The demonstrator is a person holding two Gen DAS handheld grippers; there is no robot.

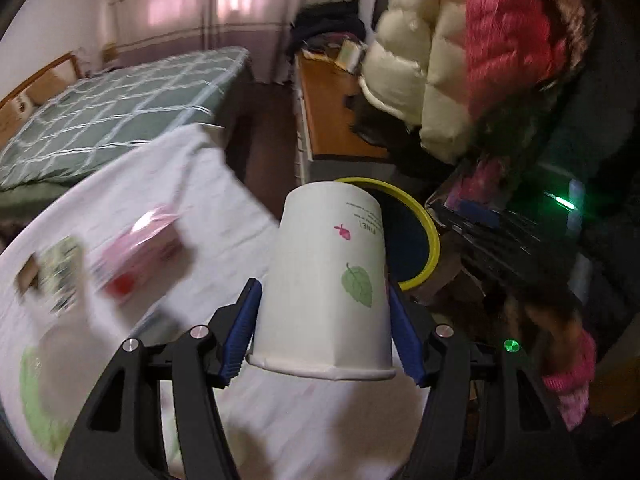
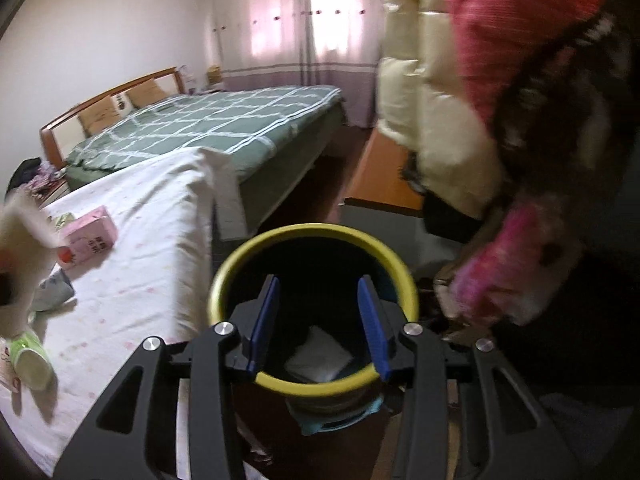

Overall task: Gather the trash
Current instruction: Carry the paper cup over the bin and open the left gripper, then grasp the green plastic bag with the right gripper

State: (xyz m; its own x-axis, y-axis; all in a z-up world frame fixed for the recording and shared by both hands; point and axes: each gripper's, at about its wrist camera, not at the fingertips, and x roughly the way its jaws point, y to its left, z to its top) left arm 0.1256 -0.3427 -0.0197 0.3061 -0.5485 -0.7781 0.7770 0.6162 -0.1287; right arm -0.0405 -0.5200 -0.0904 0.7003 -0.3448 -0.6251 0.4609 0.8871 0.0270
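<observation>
the left gripper (image 1: 324, 320) is gripping a white paper cup (image 1: 326, 280) with a green leaf print, its blue pads pressing on both sides of the cup. the cup is turned so its rim is toward the camera, and it is hanging above the edge of the white-covered surface (image 1: 168, 184), near the yellow-rimmed trash bin (image 1: 430, 236) that is standing on the floor just beside that surface. the cup is not yet over the opening of the bin, i think.

the right gripper (image 2: 320, 320) is standing open with nothing between its pads, right above the bin (image 2: 316, 236). inside the bin something white and flat (image 2: 320, 356) is already lying, so at least one piece of trash seems collected.

what is left, as far as i can judge: the cup must still go into the bin. on the surface a pink carton (image 2: 90, 234), a green and white cup lying on its side (image 2: 32, 360) and a grey crumpled thing (image 2: 52, 294) are still waiting. so the task is looking somewhere in the middle, not near the end.
</observation>
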